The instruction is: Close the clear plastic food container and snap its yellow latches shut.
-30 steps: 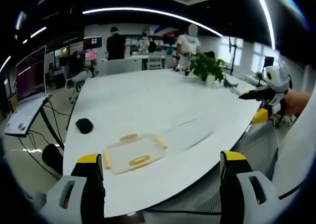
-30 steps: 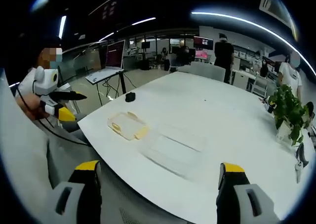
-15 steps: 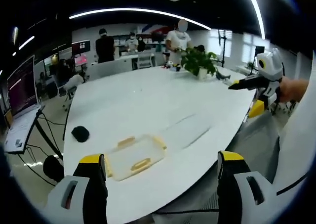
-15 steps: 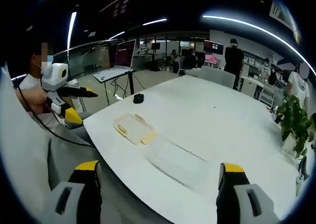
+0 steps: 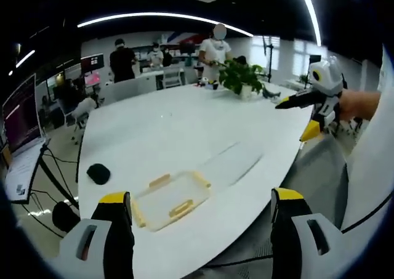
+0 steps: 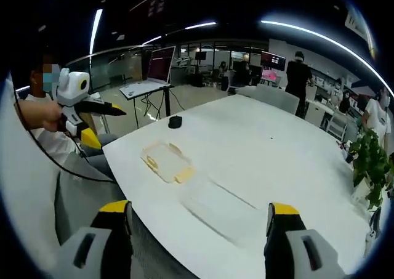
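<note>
A clear lid with yellow latches point(image 5: 170, 199) lies flat near the front edge of the white table point(image 5: 184, 125), just beyond my left gripper point(image 5: 201, 196), which is open and holds nothing. To the lid's right rests the clear container tub point(image 5: 237, 161), faint against the white top. A hand holds my right gripper point(image 5: 292, 120) in the air off the table's right edge. In the right gripper view the lid point(image 6: 167, 163) and the tub point(image 6: 221, 202) lie ahead of my open right gripper point(image 6: 198, 208), and my left gripper point(image 6: 108, 128) hangs at the left, off the table.
A black mouse point(image 5: 98, 173) sits left of the lid. A potted plant point(image 5: 240, 79) stands at the table's far side. A laptop on a stand point(image 6: 151, 76) is off the table's corner. People stand by desks point(image 5: 212, 51) at the back. A grey chair point(image 6: 80, 193) is beside the table.
Both views have shifted a little with the hands. The lid and tub lie where they were. Both grippers stay open and clear of the table.
</note>
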